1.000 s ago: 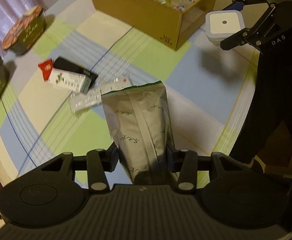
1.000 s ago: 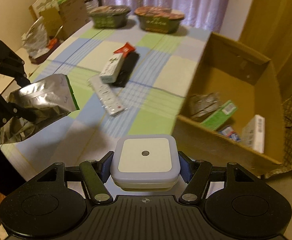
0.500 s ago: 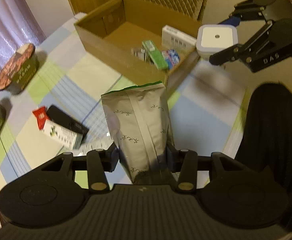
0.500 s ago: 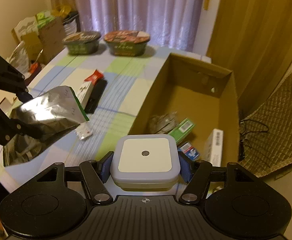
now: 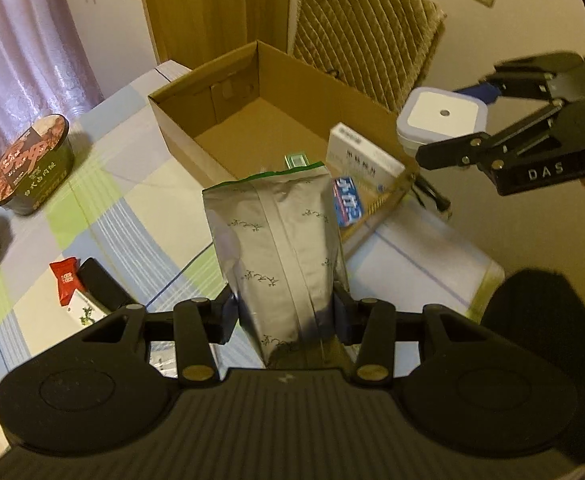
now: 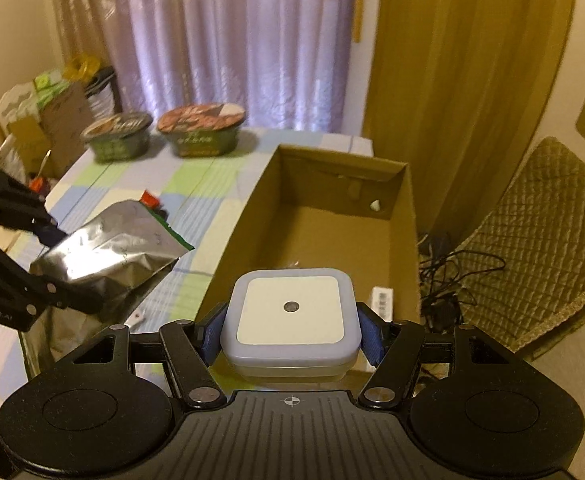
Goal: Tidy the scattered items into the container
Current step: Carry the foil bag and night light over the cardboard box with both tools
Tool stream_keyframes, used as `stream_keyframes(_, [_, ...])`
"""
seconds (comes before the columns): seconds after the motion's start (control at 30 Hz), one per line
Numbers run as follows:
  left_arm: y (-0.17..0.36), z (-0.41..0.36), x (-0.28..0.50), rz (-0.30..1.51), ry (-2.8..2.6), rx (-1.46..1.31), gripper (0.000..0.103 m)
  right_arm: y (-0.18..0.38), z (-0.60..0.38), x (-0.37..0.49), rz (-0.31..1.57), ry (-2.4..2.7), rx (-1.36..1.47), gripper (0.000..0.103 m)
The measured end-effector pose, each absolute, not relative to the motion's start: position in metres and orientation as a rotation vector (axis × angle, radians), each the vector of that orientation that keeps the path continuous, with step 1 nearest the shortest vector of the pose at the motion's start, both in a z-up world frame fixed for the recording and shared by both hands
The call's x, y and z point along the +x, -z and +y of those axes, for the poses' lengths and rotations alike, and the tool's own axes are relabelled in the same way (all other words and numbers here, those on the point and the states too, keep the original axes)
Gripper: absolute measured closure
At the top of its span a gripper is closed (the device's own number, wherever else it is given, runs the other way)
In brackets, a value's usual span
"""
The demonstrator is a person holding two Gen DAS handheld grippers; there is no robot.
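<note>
Both hands have swung in toward the cardboard box [image 6: 332,232] over the last second. Right gripper [image 6: 290,330] fingers clamp the white square night light [image 6: 290,312], now above the box's near end. Left gripper [image 5: 284,312] fingers pinch the silver foil pouch [image 5: 280,248], box at 12 o'clock. Noodle bowl [image 5: 28,164], red packet [image 5: 66,280], maybe a snack, remain on the worktop [image 5: 132,216]; drops look next

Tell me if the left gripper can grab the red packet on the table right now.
Probably not. The left gripper is shut on the silver pouch, so its jaws are full. The red packet lies uncovered on the table, below and to its left.
</note>
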State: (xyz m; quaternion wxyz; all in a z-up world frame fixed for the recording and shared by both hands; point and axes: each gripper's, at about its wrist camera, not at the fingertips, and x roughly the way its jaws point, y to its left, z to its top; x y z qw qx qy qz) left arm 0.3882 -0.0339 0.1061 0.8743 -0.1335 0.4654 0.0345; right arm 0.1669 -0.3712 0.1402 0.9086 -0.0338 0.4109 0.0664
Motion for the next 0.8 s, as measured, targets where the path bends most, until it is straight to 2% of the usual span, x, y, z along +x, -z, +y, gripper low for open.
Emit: stream_keyframes(0.8, [-0.109,-0.035,0.419,0.753,-0.245,-0.494,0.062,-0.131,-0.410,0.165,0.702,-0.017,0.088,0.035])
